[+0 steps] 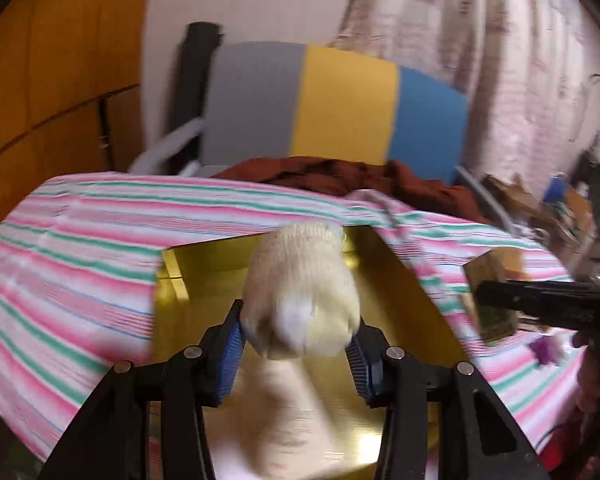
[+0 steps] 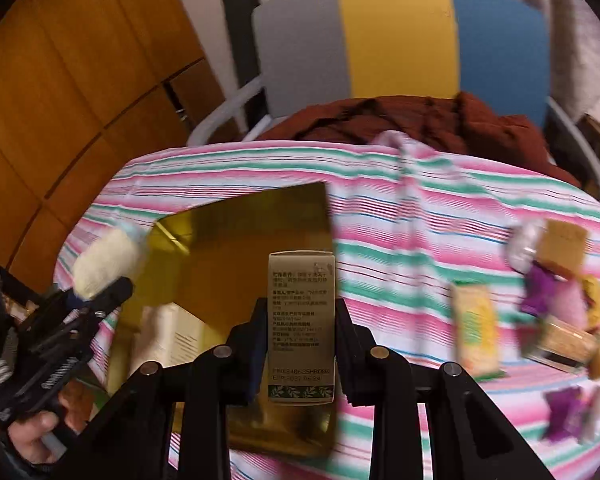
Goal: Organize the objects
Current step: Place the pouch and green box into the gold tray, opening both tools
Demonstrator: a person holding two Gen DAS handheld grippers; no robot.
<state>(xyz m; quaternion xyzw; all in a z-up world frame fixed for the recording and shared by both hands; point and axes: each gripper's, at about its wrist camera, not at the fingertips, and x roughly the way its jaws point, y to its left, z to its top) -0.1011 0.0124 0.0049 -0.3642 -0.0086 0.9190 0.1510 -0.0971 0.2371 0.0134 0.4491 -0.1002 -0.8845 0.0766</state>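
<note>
Left wrist view: cream knit bundle (image 1: pixel 300 300) is clamped by left gripper (image 1: pixel 298 344) above gold tray (image 1: pixel 400 280), prob. for drop-off. Printed box (image 2: pixel 301 320) is pinched in right gripper (image 2: pixel 300 344), snacks (image 2: pixel 476 332) off to its right.

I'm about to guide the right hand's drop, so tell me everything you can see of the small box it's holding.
The small box is a slim, upright carton, cardboard by the look, beige with dark printed text, a stamped code line and a green leaf band at the bottom. The right gripper is clamped on its two sides. It hangs over the shiny gold tray on the striped tablecloth. From the left wrist view it shows blurred at the right. Nothing else touches it.
</note>
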